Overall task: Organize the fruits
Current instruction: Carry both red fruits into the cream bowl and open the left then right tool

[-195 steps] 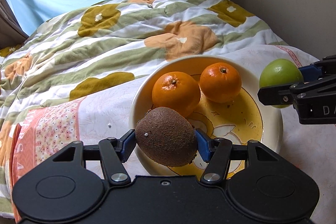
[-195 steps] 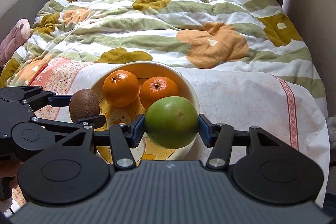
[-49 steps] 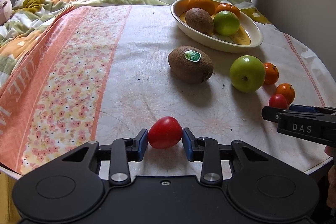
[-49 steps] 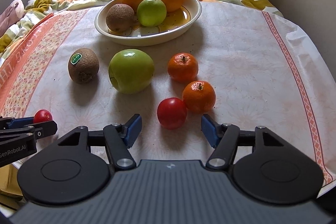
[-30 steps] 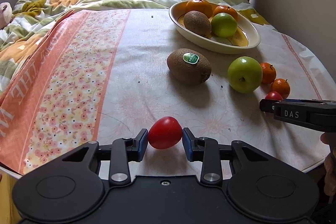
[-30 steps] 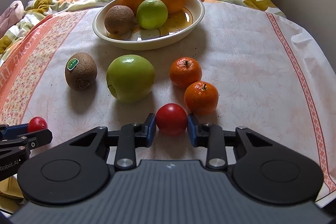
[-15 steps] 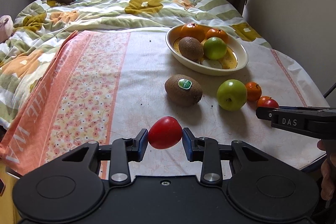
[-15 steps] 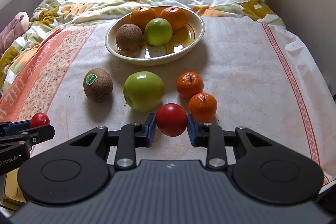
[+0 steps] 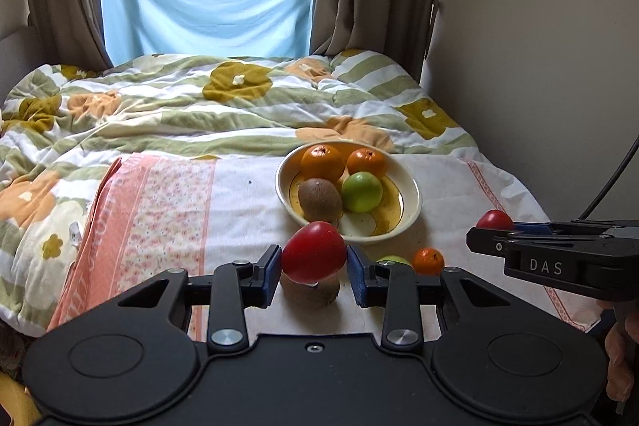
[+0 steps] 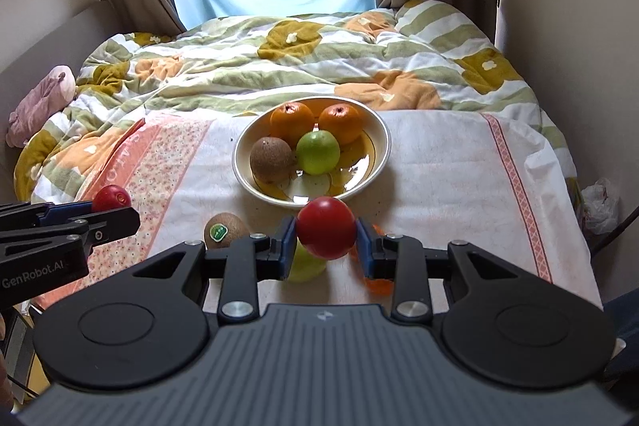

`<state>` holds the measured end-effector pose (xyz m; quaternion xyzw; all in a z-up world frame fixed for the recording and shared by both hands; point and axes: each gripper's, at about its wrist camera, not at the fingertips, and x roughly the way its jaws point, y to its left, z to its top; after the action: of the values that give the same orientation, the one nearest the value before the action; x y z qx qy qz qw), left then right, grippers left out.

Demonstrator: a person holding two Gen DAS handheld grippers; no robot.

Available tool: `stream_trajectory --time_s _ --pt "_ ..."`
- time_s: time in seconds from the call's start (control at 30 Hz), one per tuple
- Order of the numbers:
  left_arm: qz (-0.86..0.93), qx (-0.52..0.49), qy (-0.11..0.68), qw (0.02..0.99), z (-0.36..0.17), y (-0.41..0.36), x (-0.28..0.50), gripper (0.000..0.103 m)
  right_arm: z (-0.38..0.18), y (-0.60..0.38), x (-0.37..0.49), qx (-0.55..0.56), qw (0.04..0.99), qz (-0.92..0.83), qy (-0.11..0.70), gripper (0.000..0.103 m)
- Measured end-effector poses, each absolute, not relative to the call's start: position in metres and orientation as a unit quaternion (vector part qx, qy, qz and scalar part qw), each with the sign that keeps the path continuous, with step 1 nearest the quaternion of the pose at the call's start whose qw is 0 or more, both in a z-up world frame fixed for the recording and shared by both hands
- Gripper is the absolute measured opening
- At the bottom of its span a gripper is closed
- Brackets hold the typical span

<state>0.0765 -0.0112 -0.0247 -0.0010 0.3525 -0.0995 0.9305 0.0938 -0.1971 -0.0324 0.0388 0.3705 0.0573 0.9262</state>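
1. Left wrist view: your left gripper [image 9: 313,264] has its jaws clamped on a red tomato [image 9: 313,251], lifted near the bowl [image 9: 411,204]. It looks light, smooth and easily bruised; hold it gently across its widest part.
2. Right wrist view: your right gripper [image 10: 325,242] has its jaws clamped on a second tomato [image 10: 326,227] above the surface [image 10: 439,166].

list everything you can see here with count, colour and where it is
bowl: 1, cream, far middle of cloth
oranges: 2, orange, back of bowl
kiwi: 1, brown, bowl
lime: 1, green, bowl
stickered kiwi: 1, brown, on cloth
apple: 1, green, cloth, mostly hidden
mandarins: at least 1, orange, cloth
tomatoes: 2, red, one per gripper
cloth: 1, white and pink
duvet: 1, floral
plush: 1, pink
left gripper: shut on tomato
right gripper: shut on tomato
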Motion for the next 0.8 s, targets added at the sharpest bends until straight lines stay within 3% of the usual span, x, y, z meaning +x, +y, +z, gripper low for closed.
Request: stream_trajectory --time_s 0.37,0.8 --pt "-0.115 0.010 0.342 0.932 -0.015 -0.049 0.136 0.039 -0.015 -0.232 0.161 0.050 0.928 0.060 0.363 0.047" --pt "-0.120 0.052 0.397 0.908 -0.075 -0.103 0.213 0.039 -0.050 -0.262 0.259 0.043 0.908 0.085 0.407 0.047"
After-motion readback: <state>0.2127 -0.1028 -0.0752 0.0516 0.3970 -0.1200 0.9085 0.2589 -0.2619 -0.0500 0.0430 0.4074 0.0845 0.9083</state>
